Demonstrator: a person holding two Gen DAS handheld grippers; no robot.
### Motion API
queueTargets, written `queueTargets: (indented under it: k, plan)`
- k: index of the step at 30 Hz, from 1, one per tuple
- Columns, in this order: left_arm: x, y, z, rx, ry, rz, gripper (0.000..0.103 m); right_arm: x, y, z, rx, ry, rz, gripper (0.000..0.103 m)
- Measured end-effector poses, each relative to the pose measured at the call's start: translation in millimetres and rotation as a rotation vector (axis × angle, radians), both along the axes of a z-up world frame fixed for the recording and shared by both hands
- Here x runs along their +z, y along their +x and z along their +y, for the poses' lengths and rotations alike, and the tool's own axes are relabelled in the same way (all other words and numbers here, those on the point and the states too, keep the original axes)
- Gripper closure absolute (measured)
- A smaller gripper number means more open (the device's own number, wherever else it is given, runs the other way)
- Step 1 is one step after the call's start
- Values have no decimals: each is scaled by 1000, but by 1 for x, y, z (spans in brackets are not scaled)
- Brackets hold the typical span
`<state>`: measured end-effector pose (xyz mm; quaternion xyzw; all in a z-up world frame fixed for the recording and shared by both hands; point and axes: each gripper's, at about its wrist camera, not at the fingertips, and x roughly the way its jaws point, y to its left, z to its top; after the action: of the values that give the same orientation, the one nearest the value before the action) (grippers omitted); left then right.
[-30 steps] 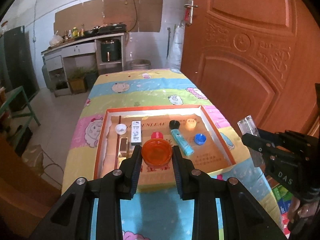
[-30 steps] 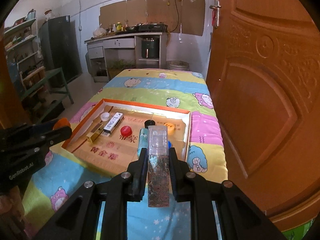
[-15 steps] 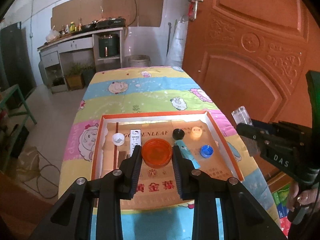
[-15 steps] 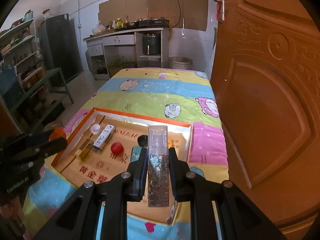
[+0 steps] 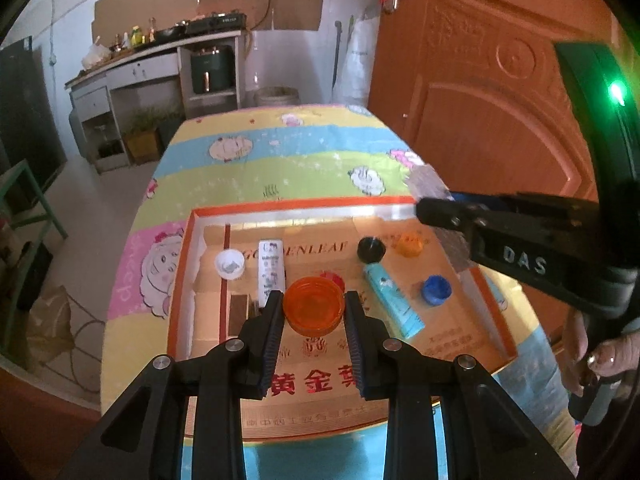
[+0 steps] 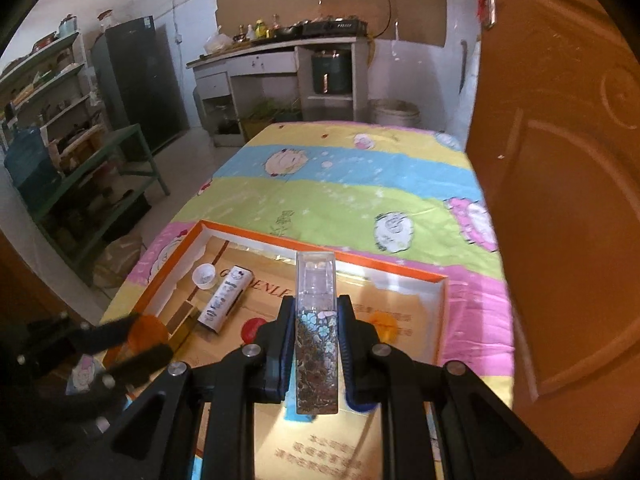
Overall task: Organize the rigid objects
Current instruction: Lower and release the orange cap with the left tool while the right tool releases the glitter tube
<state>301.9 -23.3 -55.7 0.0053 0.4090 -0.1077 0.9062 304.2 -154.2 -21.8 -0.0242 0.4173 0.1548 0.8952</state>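
Left wrist view, both hand-held grippers advanced over orange-rimmed tray, loads unchanged

Dim, orange-tinted frames; fisheye-warped edges, slight blur.

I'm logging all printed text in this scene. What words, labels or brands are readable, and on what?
"DAS": side of the right gripper, left wrist view.
"GOLDENLEAF", partly covered: floor of the box lid.
"黄金", a third character cut off by the left gripper: red print on the lid floor.
Too small or blurred: the white tube, the blue tube, the lid's fine print.
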Motion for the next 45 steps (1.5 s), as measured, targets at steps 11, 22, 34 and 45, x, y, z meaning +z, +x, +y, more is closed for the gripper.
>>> queueTargets:
  k: [11, 22, 34, 45]
  plan:
    - [-30, 9, -4, -20, 21, 51, 72, -29, 32, 35, 45, -19, 59, 83]
    - [-50, 17, -5, -33, 26, 90, 72, -46, 54, 59, 61, -81, 80, 83]
    - [-59, 27, -2, -23, 11, 107, 72, -65, 79, 71, 71, -91, 154, 83]
    - [-70, 37, -5, -29, 21, 122, 72, -85, 86, 65, 55, -90, 193, 83]
